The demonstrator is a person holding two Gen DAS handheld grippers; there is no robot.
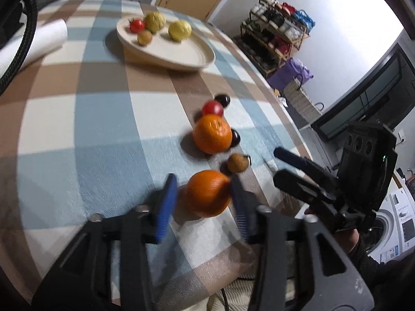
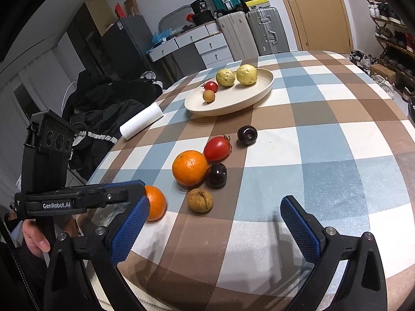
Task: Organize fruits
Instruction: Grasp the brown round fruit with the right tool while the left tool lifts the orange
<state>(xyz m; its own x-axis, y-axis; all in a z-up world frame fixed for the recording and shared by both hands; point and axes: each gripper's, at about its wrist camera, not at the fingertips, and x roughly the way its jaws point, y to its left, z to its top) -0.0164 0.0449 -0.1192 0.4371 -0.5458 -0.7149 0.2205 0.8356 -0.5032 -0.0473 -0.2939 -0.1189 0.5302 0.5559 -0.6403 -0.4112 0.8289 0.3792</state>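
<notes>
My left gripper [image 1: 203,190] is open, its blue pads on either side of the nearest orange [image 1: 207,193], with a gap on the left side. That orange also shows in the right wrist view [image 2: 155,203], partly behind the left gripper [image 2: 140,189]. Beyond lie a second orange [image 2: 190,167], a small brown fruit [image 2: 199,200], a red tomato [image 2: 217,148] and two dark plums [image 2: 216,175] [image 2: 247,135]. A cream plate [image 2: 233,103] holds two yellow-green fruits, a tomato and a small brown fruit. My right gripper [image 2: 212,220] is open and empty above the checked cloth.
A white paper roll [image 2: 141,124] lies at the table's left edge. The round table's near edge is just below both grippers. Suitcases, drawers and a door stand behind the table; a shoe rack [image 1: 277,31] is off its far side.
</notes>
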